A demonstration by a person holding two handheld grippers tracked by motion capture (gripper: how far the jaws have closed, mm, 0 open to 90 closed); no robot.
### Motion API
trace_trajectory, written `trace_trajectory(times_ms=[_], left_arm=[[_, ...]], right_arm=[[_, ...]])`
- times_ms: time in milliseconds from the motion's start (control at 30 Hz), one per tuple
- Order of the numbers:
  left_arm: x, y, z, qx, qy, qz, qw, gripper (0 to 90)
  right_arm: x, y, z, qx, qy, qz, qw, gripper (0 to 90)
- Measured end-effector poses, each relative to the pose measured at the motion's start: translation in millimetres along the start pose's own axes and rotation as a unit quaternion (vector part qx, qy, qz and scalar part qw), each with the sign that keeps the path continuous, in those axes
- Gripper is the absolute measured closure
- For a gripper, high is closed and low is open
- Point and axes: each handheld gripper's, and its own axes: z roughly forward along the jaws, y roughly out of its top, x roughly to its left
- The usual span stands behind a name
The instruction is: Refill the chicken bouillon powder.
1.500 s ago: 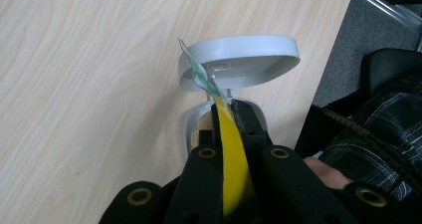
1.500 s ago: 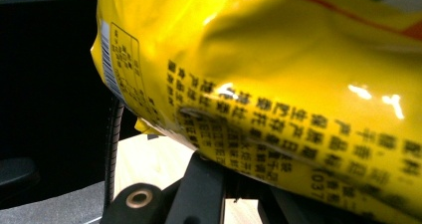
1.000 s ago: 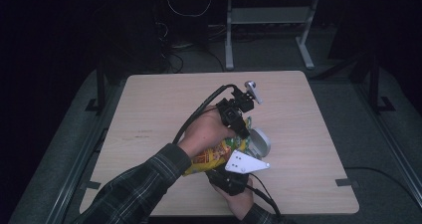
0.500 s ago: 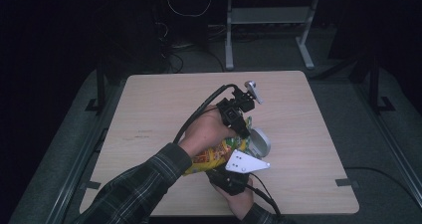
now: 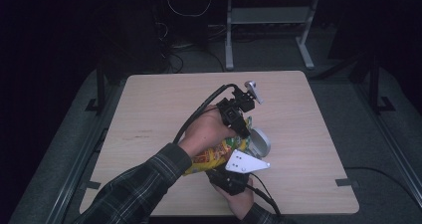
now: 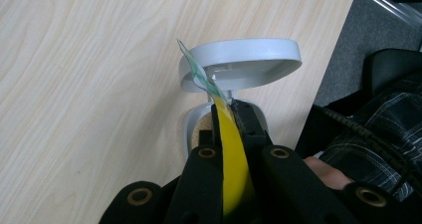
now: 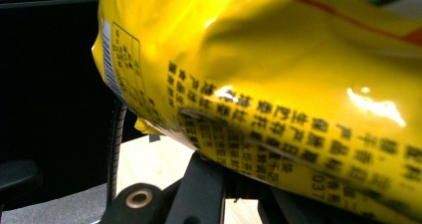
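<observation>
A yellow snack bag hangs over the table's near middle, held between both hand-held grippers. My left gripper points down, and its jaws are shut on the bag's thin top edge, with a torn corner sticking out past the tips. Right under it stands a grey round container with its lid tilted up. My right gripper, under a white three-cornered plate, comes from the near side. The bag's printed back covers its jaw tips, which are shut on the bag's lower end.
The light wooden table carries the grey container near its middle right. A black cable loops from the left gripper over the plaid sleeve. A metal stand and cables sit on the floor beyond the far edge.
</observation>
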Motion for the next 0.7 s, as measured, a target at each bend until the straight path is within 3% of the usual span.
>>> trace_trajectory(times_ms=[700], left_arm=[[-0.2,0.7,0.0,0.004,-0.001,0.0,1.0,89.9]], right_arm=[[0.2,0.3,-0.1,0.0,0.001,0.001,1.0,90.0]])
